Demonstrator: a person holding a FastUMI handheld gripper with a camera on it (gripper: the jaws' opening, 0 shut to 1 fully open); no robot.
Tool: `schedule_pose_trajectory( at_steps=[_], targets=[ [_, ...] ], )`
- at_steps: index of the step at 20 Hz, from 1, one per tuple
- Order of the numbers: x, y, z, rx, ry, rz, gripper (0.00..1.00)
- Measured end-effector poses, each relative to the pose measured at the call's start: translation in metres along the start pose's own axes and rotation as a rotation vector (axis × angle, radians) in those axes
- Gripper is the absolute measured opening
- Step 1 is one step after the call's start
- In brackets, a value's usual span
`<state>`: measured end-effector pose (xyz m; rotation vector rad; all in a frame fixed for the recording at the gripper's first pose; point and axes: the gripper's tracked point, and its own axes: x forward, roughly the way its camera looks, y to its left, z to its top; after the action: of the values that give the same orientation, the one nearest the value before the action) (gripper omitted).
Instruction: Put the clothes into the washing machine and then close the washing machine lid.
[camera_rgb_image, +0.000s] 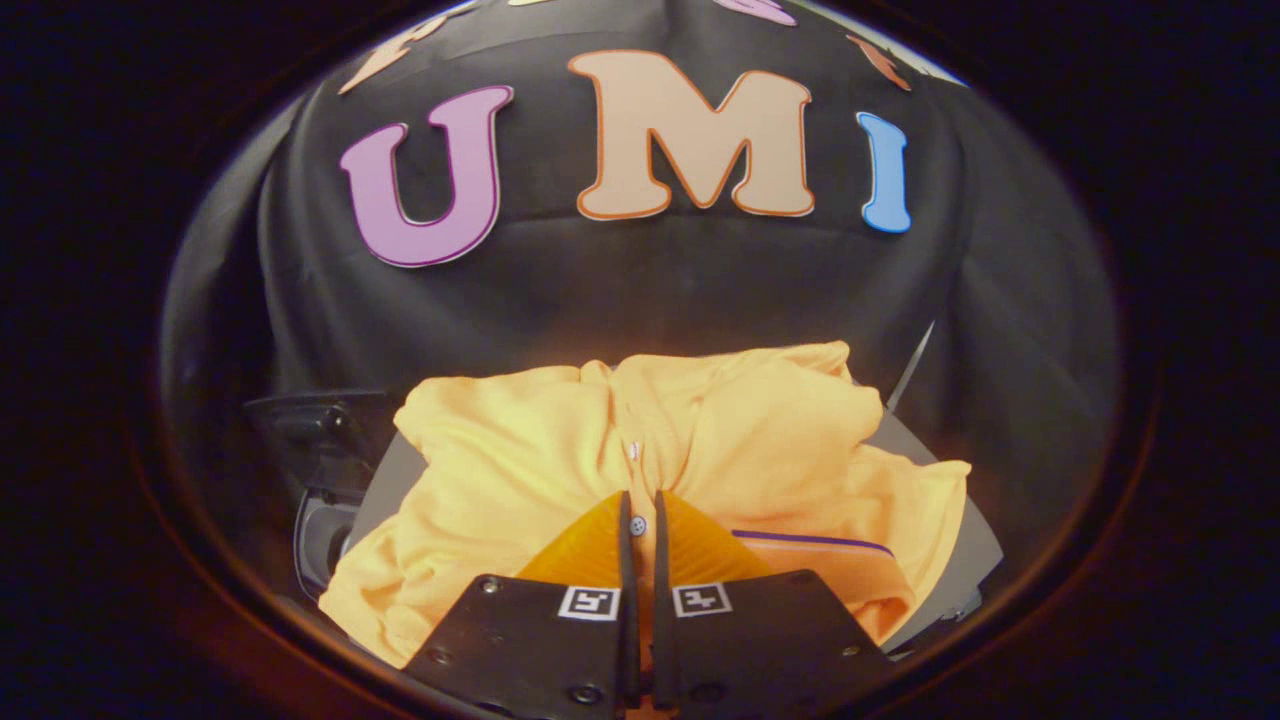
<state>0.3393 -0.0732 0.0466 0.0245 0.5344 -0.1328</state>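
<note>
A yellow-orange button-up shirt lies bunched in a heap just ahead of and under my fingers. My gripper is shut on the shirt, pinching its button placket in the narrow gap between the two fingers. A white button shows right at the fingertips. To the right of the fingers a thin purple stripe runs across the cloth. Most of a light grey surface is hidden under the shirt. I cannot tell whether that surface belongs to the washing machine.
A dark plastic part with a rounded grey opening below it sits left of the shirt. Black cloth hangs close behind the heap. A thin grey edge rises at the shirt's far right.
</note>
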Motion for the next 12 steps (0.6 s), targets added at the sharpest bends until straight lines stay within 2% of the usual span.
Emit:
schedule_pose_trajectory(
  at_steps=[3, 8, 12],
  targets=[
    [-0.006, 0.005, 0.004, 0.1, -0.027, 0.075, 0.01],
    [-0.018, 0.005, 0.02, 0.018, -0.083, 0.08, 0.01],
    [-0.044, 0.023, 0.055, 0.071, -0.162, 0.117, 0.0]
  ],
)
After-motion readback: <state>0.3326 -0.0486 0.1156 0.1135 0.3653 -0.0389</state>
